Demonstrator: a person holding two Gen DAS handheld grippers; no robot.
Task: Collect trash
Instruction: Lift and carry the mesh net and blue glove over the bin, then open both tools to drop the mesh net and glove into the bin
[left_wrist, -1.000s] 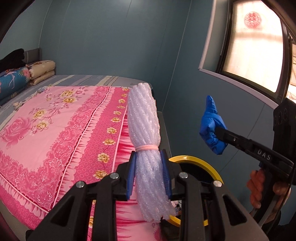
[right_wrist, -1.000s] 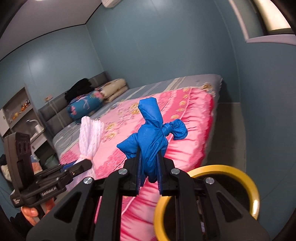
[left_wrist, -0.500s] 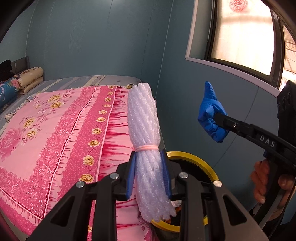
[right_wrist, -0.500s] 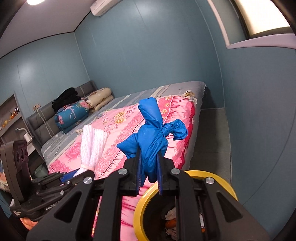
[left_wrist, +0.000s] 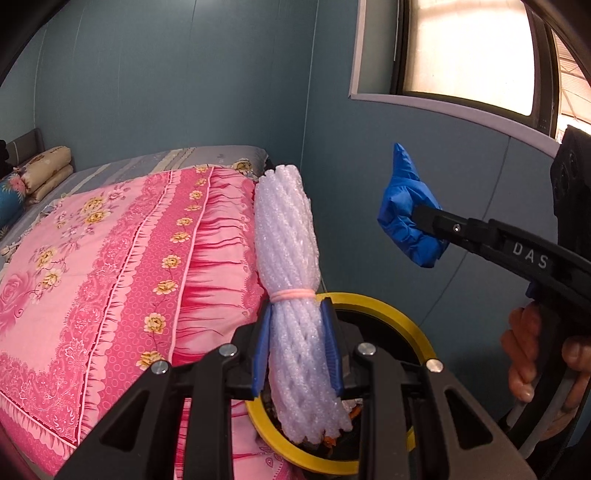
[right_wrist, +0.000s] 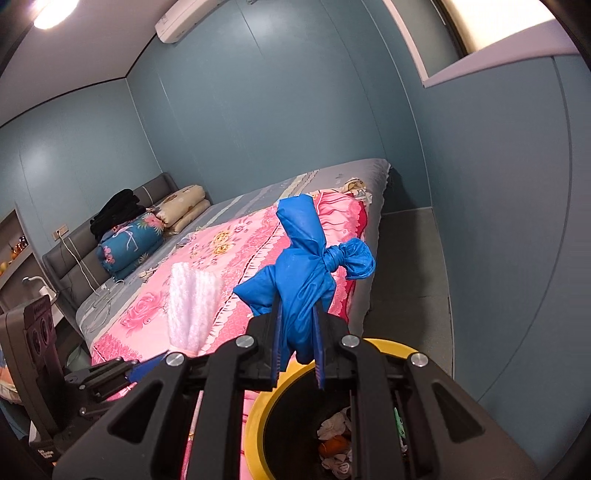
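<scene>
Step in hand — drop-off at bin. Left gripper (left_wrist: 297, 347) clamped on white foam netting roll (left_wrist: 291, 266), poised above yellow-rimmed bin (left_wrist: 384, 306). Right gripper (right_wrist: 297, 347) clamped on knotted blue bag (right_wrist: 306, 266), above near rim. Next — likely part jaws squarely over opening.

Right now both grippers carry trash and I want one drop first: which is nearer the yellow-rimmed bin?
Left, probably. The left gripper holds the foam net roll right above the bin; the right gripper, with the blue bag, sits higher beside it.
</scene>
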